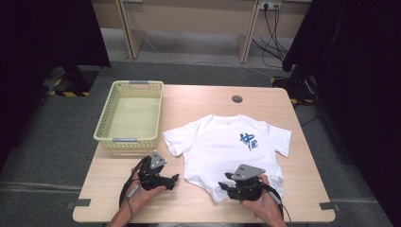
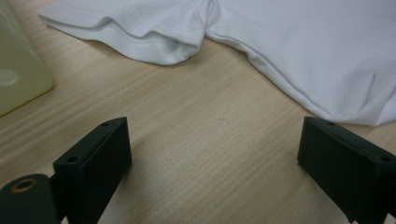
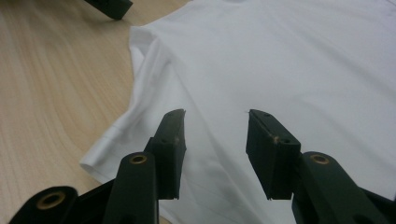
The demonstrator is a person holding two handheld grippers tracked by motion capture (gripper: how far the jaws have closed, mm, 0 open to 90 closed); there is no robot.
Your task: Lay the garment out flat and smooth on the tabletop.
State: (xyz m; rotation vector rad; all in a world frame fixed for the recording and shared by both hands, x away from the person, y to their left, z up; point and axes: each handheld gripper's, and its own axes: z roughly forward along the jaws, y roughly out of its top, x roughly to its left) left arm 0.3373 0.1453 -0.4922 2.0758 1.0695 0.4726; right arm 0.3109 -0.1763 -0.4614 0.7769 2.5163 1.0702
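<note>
Wooden table [image 1: 198, 198], light grain, standing on grey carpet with dark curtains at both sides and desk legs and cables behind.

Item, near edge, left: left gripper [image 1: 172, 181], held in the person's left hand [image 1: 137, 194]. Jaws stand wide apart over bare wood with nothing between them; in the left gripper view the shirt's sleeve and side edge lie ahead, apart from the jaws.

Item, near edge, right: right gripper [image 1: 226, 181], held in the person's right hand [image 1: 257, 201]. Jaws partly apart, gripping nothing; in the right gripper view they hang over the hem region of the shirt, with white cloth showing in the gap. Whether the pads touch the cloth cannot be told.

Item, centre to right of the table: white T-shirt [image 1: 227, 146], laid flat, face up, collar toward the far edge, blue print [image 1: 248, 140] on the chest. Sleeves spread; hem near the front edge is slightly rumpled and uneven, one corner pulled toward the right gripper.

Item, far left corner: pale yellow basket [image 1: 109, 118], slotted walls, nothing inside.

Item, far edge: round grommet [image 1: 237, 99] set in the tabletop.

Progress, judged: garment appears spread and ready; no fold made, nothing in the basket. Likely remaining: taking hold of the hem, folding, and placing the shirt in the basket.
</note>
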